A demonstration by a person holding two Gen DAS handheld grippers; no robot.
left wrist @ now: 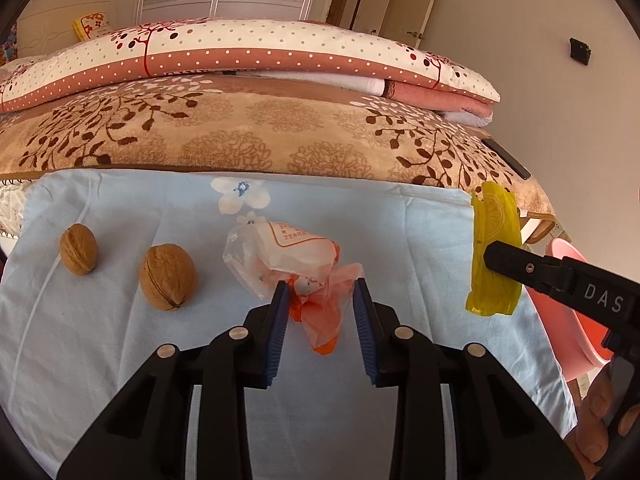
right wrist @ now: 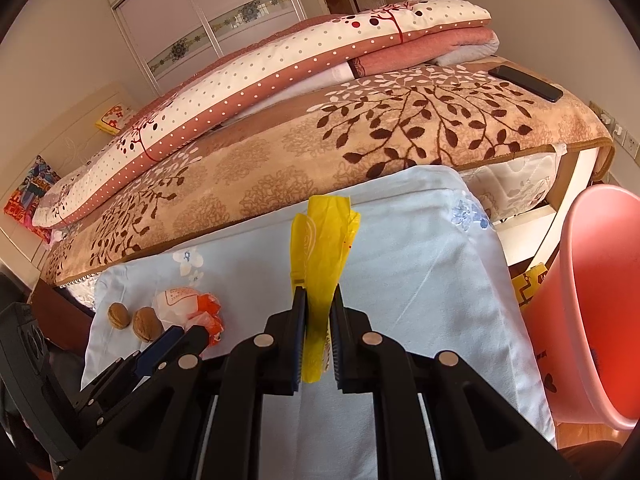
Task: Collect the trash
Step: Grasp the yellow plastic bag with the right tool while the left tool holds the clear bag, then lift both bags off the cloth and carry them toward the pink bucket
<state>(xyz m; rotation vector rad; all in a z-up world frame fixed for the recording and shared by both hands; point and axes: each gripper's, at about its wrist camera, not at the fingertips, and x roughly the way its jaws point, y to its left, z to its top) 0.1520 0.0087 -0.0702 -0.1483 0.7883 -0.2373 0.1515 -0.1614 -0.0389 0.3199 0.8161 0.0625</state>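
Yellow wrapper (right wrist: 320, 276) clenched in the right tool (right wrist: 319, 296), lifted clear of the pale blue cloth (right wrist: 420, 280), hanging between the pads. Landmark: that cloth, spread over the near surface, which may be a desk or the bed edge, cannot tell. Mid-cloth lies a crumpled white-and-orange plastic bag (left wrist: 288, 264); the left tool (left wrist: 320, 286) straddles its orange tail, jaws partly spread, pads not yet pressing, so nothing gripped. Left of the bag on the cloth, two walnuts (left wrist: 167, 277). Off the cloth's right edge, a pink bin (right wrist: 592, 300), mouth tilted toward the cloth. Judged step: second pickup under way while the first piece awaits disposal. Next calls for closing on the bag's tail, lifting, carrying both to the bin.
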